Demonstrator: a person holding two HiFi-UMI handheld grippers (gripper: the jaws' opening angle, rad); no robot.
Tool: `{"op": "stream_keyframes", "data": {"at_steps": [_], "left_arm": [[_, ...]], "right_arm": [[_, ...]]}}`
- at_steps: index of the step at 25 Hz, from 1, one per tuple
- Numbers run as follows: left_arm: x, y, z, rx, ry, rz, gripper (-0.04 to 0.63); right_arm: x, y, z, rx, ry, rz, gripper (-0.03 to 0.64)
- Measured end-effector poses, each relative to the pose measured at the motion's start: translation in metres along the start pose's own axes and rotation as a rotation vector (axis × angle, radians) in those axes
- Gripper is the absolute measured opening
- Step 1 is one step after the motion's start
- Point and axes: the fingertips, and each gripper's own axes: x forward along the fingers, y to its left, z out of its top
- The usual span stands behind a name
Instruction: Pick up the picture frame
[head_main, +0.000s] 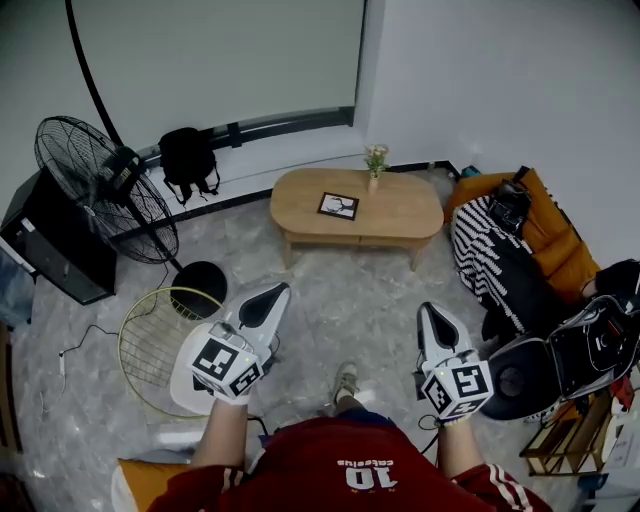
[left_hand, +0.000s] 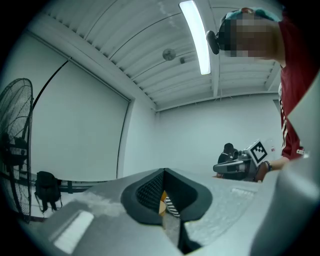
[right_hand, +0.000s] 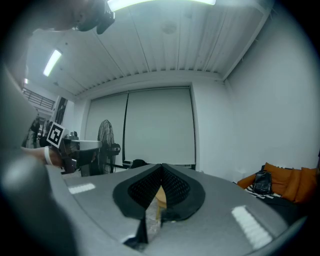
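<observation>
Approach phase, nothing grasped yet. Left gripper (head_main: 268, 298) and right gripper (head_main: 434, 318) are both held level, jaws pressed together with nothing between them.

Picture frame (head_main: 338, 206) is lying flat near the middle of the wooden coffee table (head_main: 410, 215), well apart from both grippers, with open floor between. A small vase of flowers (head_main: 375, 165) is standing just behind it, toward the table's far edge. Striped blanket (head_main: 490, 255) and orange sofa (head_main: 555, 240) are to the right of the table.

For the step:
- The table should be closed on first, with the jaws opened before the frame is reached.
- With the frame flat on the top, one edge probably has to be caught. Its thickness can't be judged at this range, so a slide to the near table edge may be needed to get a jaw under.
- Either gripper looks equally placed.
- The frame is best approached from the near side, so the vase isn't knocked.
</observation>
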Motion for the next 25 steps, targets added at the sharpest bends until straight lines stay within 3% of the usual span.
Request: {"op": "stream_keyframes", "data": {"at_steps": [8, 16, 25], "left_arm": [[0.074, 0.033, -0.013, -0.031, -0.009, 0.022, -0.002], [0.172, 0.071, -0.017, -0.002, 0.017, 0.01, -0.002], [0.228, 0.096, -0.015, 0.03, 0.062, 0.051, -0.002]], "right_arm": [[0.069, -0.046, -0.006, 0.012, 0.018, 0.044, -0.008], [0.153, -0.11, 0.002, 0.046, 0.002, 0.079, -0.008], [0.204, -0.151, -0.002, 0.1, 0.005, 0.14, -0.008]]}}
